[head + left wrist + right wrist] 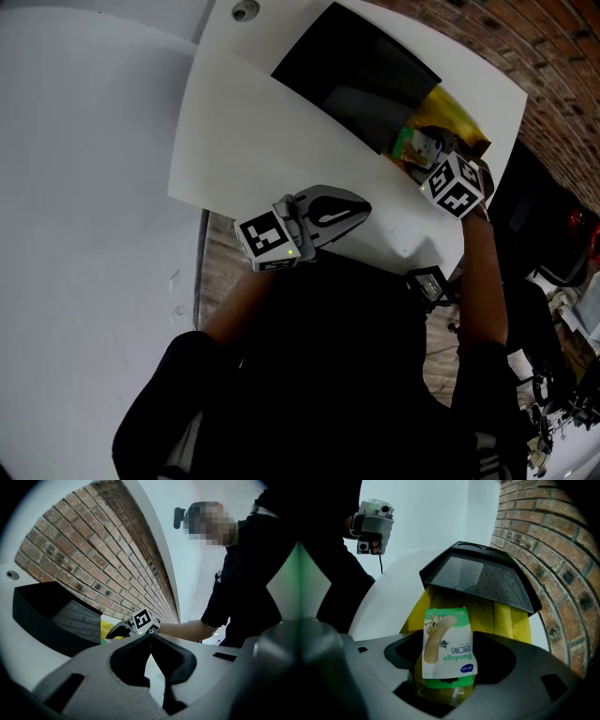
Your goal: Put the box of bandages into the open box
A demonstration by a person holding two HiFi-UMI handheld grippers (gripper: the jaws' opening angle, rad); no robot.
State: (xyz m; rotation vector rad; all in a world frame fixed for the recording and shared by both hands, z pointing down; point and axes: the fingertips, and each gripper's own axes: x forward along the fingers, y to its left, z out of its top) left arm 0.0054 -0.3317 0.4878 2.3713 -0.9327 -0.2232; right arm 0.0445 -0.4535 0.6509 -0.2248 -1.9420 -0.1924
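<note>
Green-and-white bandage box (446, 641), printed "Bandage" upside down, sits pinched in the right gripper (449, 670), arm stretched far right, just short of the black open box (480, 578). The left gripper (151, 641) hovers nearer, jaws pressed together.

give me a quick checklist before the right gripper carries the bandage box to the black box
1. Bandage box clamped in the right gripper: ok.
2. Black open box free inside: ok, nothing shows in it.
3. Bandage box over the opening: not ok, it is short of it, above the yellow packaging.
4. Left gripper out of the path: ok, shut, empty, near the table edge.
5. Grip firm enough: cannot tell.
</note>
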